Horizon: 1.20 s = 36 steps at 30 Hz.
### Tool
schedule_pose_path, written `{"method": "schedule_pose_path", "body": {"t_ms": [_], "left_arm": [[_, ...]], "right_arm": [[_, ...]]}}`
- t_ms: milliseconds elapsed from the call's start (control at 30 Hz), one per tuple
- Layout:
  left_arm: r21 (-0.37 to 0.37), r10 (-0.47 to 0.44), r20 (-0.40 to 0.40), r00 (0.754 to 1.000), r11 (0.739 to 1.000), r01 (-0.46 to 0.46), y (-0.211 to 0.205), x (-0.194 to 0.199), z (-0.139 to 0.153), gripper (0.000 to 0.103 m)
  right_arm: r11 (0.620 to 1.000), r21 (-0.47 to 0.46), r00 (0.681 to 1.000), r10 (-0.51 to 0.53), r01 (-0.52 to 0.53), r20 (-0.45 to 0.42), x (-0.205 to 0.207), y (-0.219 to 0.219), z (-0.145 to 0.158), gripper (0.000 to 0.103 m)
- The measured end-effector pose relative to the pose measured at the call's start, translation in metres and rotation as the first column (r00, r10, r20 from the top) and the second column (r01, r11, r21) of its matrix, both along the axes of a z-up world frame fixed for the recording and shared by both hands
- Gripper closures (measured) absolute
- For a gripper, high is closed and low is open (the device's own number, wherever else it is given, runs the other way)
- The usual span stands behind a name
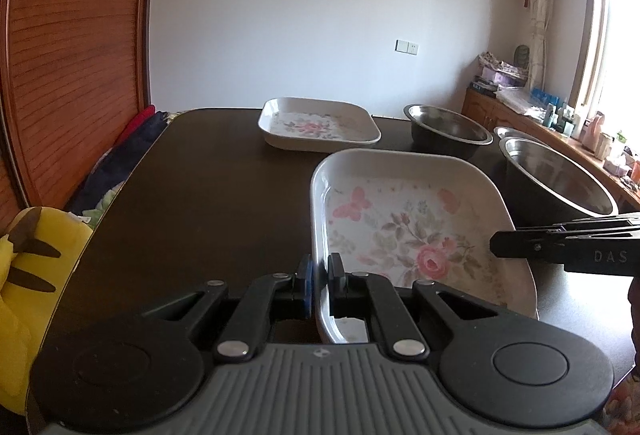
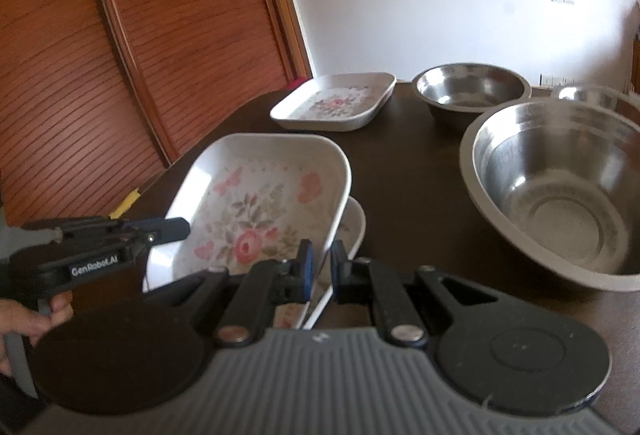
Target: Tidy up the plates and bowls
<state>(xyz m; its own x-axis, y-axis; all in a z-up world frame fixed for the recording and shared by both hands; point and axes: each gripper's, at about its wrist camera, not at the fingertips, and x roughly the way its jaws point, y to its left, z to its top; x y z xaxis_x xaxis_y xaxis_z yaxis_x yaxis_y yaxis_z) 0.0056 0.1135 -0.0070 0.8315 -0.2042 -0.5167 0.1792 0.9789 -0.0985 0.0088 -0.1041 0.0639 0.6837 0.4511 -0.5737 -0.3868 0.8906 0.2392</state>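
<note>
Holding the near floral plate [image 1: 404,231] from two sides, I see my left gripper [image 1: 320,275] at the lower middle of its own view, jaws pinching the plate's left rim. My right gripper [image 2: 322,267] sits at the lower middle of the right wrist view, and its jaws pinch the plate's right rim. In that view the plate is tilted, and under its lower right edge another floral plate [image 2: 356,227] shows, lying on the dark table [image 2: 400,171]. A third floral plate [image 1: 320,125] rests at the upper middle of the left view, well apart. To its right stands a steel bowl [image 1: 448,131], and a larger steel bowl [image 2: 560,191] fills the right side of the right view. A hand [image 2: 24,319] shows at the lower left.
</note>
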Motion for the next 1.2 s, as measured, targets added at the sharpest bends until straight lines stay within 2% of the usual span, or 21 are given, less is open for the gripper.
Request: {"method": "schedule_pose_path", "body": {"t_ms": [267, 433, 500, 567, 700, 767, 967, 1033, 1100, 1200], "left_arm": [[-0.018, 0.006, -0.005, 1.000, 1.000, -0.006, 0.001, 0.004, -0.001, 0.083], [-0.014, 0.018, 0.025, 1.000, 1.000, -0.017, 0.002, -0.001, 0.003, 0.083], [-0.022, 0.021, 0.036, 0.999, 1.000, -0.021, 0.003, -0.004, 0.005, 0.076], [-0.020, 0.033, 0.065, 0.997, 0.999, -0.032, 0.003, -0.009, 0.009, 0.051], [0.006, 0.044, 0.119, 0.992, 0.999, -0.045, -0.002, -0.018, 0.013, 0.035], [0.024, 0.040, 0.142, 0.989, 0.999, -0.044, -0.005, -0.022, 0.013, 0.024], [0.060, 0.026, 0.185, 0.982, 0.997, -0.037, -0.013, -0.035, 0.012, 0.013], [0.070, 0.023, 0.198, 0.980, 0.997, -0.037, -0.015, -0.040, 0.011, 0.010], [0.072, 0.022, 0.208, 0.978, 0.997, -0.038, -0.017, -0.044, 0.010, 0.009], [0.075, 0.012, 0.212, 0.977, 0.997, -0.029, -0.019, -0.047, 0.008, 0.005]], "right_arm": [[1.000, -0.002, 0.999, -0.007, 0.007, 0.036, -0.003, -0.003, -0.001, 0.090], [1.000, 0.002, 0.997, 0.000, 0.000, 0.080, -0.012, -0.005, 0.004, 0.090], [1.000, -0.016, 0.994, -0.002, 0.003, 0.107, -0.017, -0.003, 0.006, 0.090], [1.000, -0.023, 0.992, 0.001, 0.002, 0.129, -0.022, -0.002, 0.007, 0.090], [0.999, -0.051, 0.980, -0.001, 0.011, 0.199, -0.035, 0.001, 0.008, 0.090], [0.998, -0.052, 0.974, -0.007, 0.019, 0.226, -0.041, 0.002, 0.008, 0.090], [0.999, -0.033, 0.965, -0.029, 0.039, 0.261, -0.053, -0.004, 0.006, 0.088], [0.998, -0.040, 0.960, -0.040, 0.054, 0.277, -0.057, -0.004, 0.005, 0.081], [0.996, -0.046, 0.952, -0.055, 0.072, 0.302, -0.062, -0.004, 0.003, 0.062], [0.996, -0.048, 0.946, -0.059, 0.078, 0.320, -0.067, -0.003, 0.001, 0.061]]}}
